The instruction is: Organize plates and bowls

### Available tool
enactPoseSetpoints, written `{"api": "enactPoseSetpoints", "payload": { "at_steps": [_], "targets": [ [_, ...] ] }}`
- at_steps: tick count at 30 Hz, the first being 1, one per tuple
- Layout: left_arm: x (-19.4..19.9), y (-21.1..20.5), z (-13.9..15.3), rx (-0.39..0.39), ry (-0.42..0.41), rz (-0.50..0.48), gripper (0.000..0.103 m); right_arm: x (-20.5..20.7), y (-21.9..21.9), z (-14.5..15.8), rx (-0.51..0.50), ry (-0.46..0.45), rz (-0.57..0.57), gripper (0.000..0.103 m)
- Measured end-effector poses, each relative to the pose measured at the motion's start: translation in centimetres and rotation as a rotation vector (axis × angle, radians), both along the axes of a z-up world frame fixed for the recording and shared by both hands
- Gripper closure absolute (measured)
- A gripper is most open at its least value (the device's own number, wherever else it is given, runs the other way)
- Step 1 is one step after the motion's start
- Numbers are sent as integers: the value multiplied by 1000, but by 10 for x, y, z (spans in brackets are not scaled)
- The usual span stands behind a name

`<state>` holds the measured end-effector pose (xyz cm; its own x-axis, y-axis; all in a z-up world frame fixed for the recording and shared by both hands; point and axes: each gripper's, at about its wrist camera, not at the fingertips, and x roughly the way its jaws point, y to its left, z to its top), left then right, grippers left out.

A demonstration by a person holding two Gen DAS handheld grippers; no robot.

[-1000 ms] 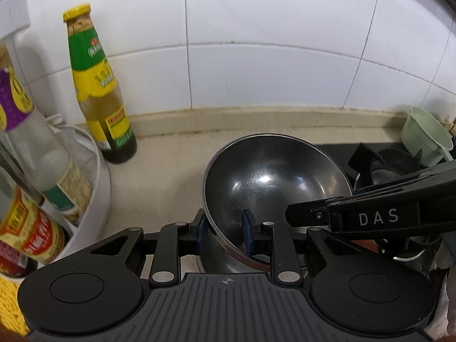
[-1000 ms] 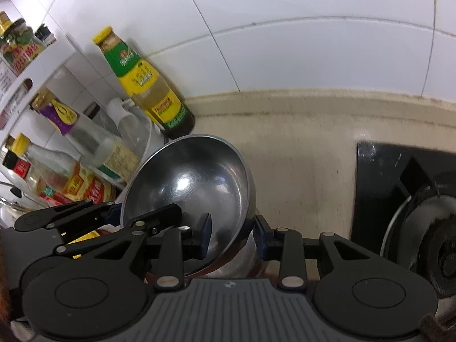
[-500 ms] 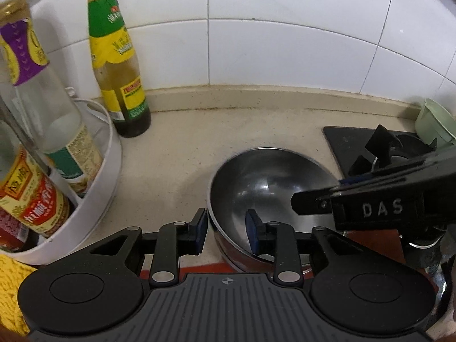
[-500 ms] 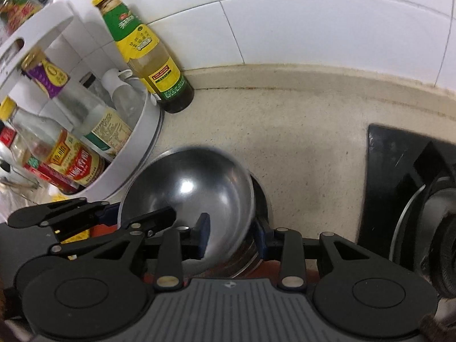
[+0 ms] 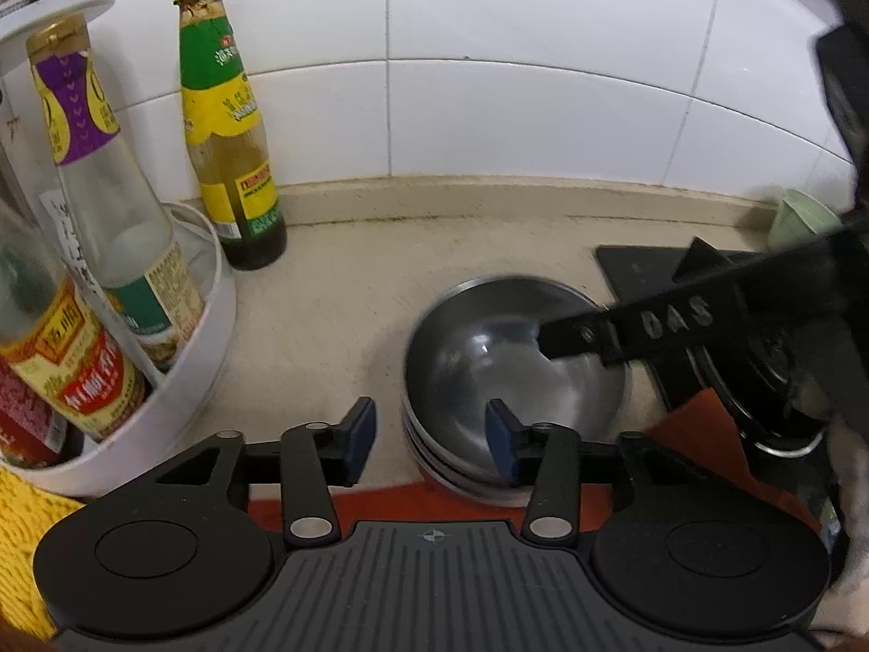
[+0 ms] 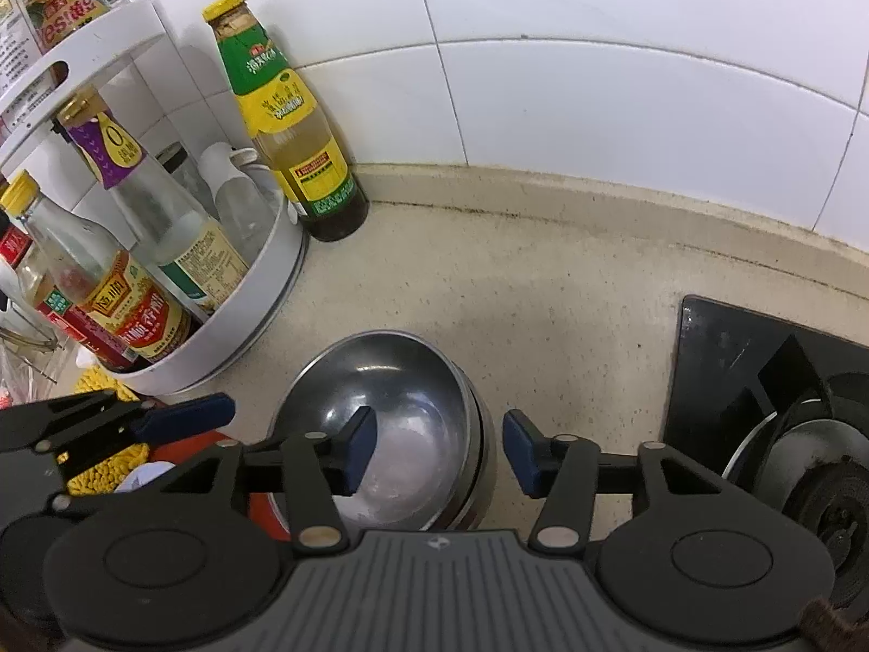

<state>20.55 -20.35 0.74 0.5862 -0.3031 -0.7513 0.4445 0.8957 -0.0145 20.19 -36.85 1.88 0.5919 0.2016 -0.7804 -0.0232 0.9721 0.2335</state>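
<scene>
The stack of steel bowls (image 6: 391,434) sits on the beige counter (image 6: 489,282) by the stove (image 6: 760,380). My left gripper (image 5: 429,434) and right gripper (image 6: 439,451) gape empty around its rim; a careless nudge could topple the stack.

Both handheld grippers are matte black plastic: a ribbed grey-black deck flanked by two round discs, with linkage arms pinned by silver rivets. The left gripper (image 5: 430,434) and right gripper (image 6: 439,450) carry dark blue pads (image 5: 359,433) on their fingertips. Raised letters "DAS" mark the right gripper's side, seen from the left wrist.
</scene>
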Motion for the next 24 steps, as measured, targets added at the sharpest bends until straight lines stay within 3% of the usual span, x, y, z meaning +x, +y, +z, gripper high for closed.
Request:
{"api": "enactPoseSetpoints", "payload": {
  "at_steps": [8, 21, 24],
  "targets": [
    [-24, -6, -5, 8, -43, -13, 32, 6, -7, -13, 30, 23, 21, 45],
    [-58, -22, -26, -1, -102, 67, 26, 15, -9, -21, 65, 26, 93, 32],
    [-58, -33, -39, 42, -128, 75, 25, 21, -13, -24, 69, 35, 107, 29]
  ]
}}
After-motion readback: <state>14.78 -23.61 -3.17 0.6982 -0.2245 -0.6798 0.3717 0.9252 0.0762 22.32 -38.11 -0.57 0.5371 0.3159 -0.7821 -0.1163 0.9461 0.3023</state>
